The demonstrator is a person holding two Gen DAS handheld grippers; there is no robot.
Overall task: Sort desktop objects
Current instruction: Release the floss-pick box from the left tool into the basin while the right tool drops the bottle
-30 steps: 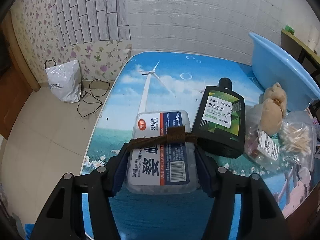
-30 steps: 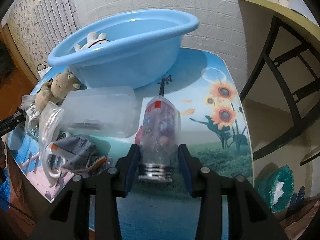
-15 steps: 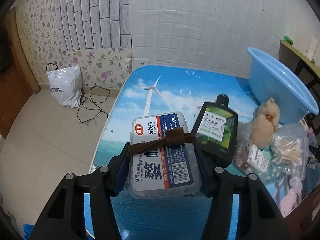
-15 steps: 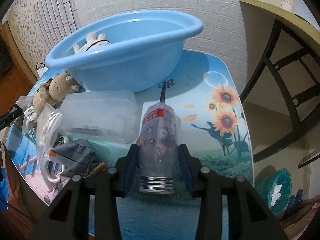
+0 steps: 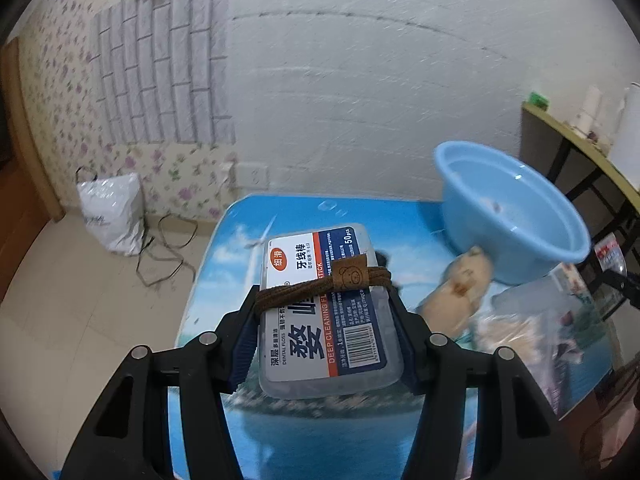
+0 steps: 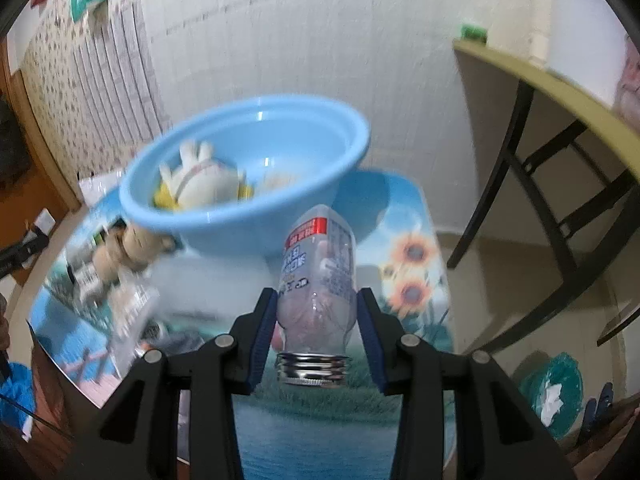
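My left gripper [image 5: 325,316] is shut on a clear dental floss box [image 5: 324,312] with a blue and white label and a brown cord band around it; the box hangs above the table. In the right wrist view my right gripper [image 6: 316,320] is shut on a clear plastic bottle [image 6: 318,276] with a silver threaded neck, held off the table. A light blue basin [image 6: 248,216] stands behind the bottle with a white plush toy [image 6: 200,180] inside. The same basin [image 5: 516,216] shows at the right of the left wrist view.
A beige plush toy [image 5: 460,292] lies beside the basin among clear plastic bags [image 5: 528,320]. The table [image 5: 320,432] has a printed landscape top. A white bag [image 5: 112,212] and cables lie on the floor at left. A yellow-topped side table [image 6: 560,92] stands at right.
Both grippers have risen with their loads: the floss box and the bottle are lifted off the table, and both views now look further over the basin and wall.
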